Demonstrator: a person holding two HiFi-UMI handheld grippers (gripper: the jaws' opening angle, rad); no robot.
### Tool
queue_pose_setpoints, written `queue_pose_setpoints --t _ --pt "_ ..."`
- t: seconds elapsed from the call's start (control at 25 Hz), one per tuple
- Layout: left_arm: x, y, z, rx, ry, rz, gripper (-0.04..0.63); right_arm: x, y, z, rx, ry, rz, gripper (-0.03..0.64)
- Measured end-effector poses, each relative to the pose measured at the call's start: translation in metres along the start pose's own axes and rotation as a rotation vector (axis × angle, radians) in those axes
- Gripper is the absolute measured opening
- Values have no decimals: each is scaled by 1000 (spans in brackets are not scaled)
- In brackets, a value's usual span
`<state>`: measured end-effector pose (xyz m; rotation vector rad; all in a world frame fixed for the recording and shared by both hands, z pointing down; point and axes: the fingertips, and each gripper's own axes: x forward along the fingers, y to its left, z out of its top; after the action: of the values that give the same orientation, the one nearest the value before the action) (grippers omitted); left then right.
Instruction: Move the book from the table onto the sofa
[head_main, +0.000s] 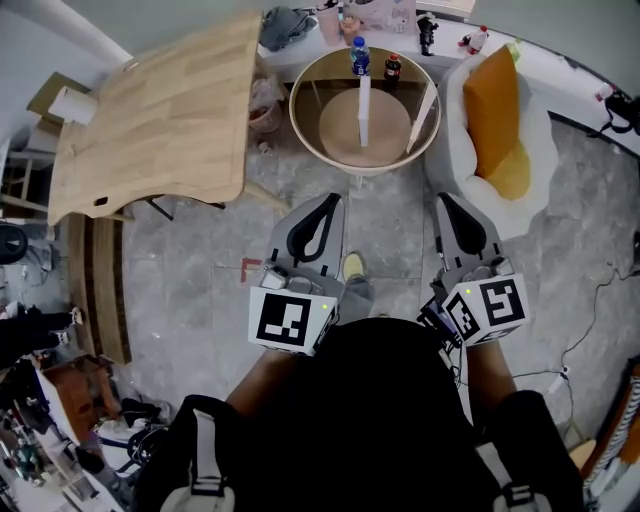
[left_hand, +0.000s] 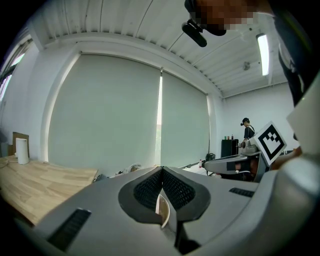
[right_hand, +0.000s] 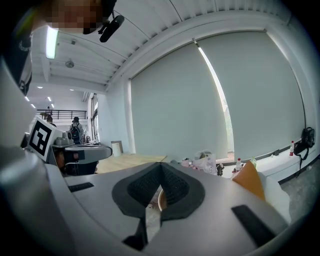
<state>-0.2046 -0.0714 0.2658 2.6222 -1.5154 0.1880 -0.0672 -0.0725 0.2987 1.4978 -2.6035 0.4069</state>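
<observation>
Both grippers are held side by side above the grey floor, pointing towards a round wooden table (head_main: 302, 125) with a raised rim. My left gripper (head_main: 330, 202) is shut with nothing in it, its pads meeting at the tips in the left gripper view (left_hand: 161, 171). Just to its right, my right gripper (head_main: 447, 202) is also shut and empty (right_hand: 161, 166). On the round table a thin white thing (head_main: 364, 112) stands upright; whether it is the book seen edge-on I cannot tell. The white sofa (head_main: 455, 120) with an orange cushion (head_main: 497, 118) stands right of that table.
A large wooden table (head_main: 150, 110) fills the upper left. Two bottles (head_main: 360, 55) stand at the round table's far rim, and a white strip (head_main: 422, 115) leans inside it. Clutter lines the left wall and cables lie on the floor at right. A person (left_hand: 247, 131) stands far off.
</observation>
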Motion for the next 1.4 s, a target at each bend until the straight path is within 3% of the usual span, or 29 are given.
queue_pose_setpoints --t 0.6,1.4 --pt "40 69 3 -27 0 -16 9 75 2 11 -22 32 -18 12" --pt "65 102 8 -27 -17 -46 8 109 -4 20 -38 26 -47 12"
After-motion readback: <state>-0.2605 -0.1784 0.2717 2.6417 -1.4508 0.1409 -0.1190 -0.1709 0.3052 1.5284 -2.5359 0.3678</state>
